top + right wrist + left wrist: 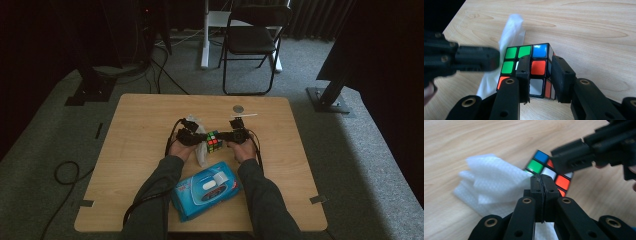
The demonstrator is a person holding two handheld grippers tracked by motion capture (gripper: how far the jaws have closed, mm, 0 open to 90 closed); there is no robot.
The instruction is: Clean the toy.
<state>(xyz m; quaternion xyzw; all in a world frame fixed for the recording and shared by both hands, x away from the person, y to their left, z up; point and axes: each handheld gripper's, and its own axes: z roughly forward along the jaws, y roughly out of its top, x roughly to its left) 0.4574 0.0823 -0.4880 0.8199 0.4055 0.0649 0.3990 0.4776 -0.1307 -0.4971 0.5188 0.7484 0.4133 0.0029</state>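
**Cube clamped at one corner by right gripper; left gripper pinching a white wipe against it**

Nearest the person, at the table's near edge between the two forearms: a blue wet-wipes pack (pixel 206 190) with a white flip lid, lying flat, well short of both sets of jaws.

Left gripper (pixel 541 183): jaws fully together, no gap visible between the pads. A white wipe (pixel 492 182) is caught at their tips and spreads out to the left of the jaws and below them onto the wood. Just beyond the tips sits the puzzle cube (pixel 549 171); the wipe lies against its green-and-white side.

Right gripper (pixel 540 72): jaws partly open, set astride one vertical edge of the cube (pixel 530 67). Left jaw lies on the face with green, white and orange stickers; right jaw on the adjoining face. Both pads appear to touch the cube. Blue sticker at the top corner sits between the jaws. Cube looks tilted; whether it rests on the table or is lifted, cannot tell.

High view: the cube (pixel 214 141) sits between the left gripper (pixel 197 139) and right gripper (pixel 227 137), roughly mid-table.

Beyond the right gripper's jaws: a small grey disc (pixel 238 108) near the far edge of the table (pixel 135 125). Farther still, on the carpet, a black folding chair (pixel 252 42).
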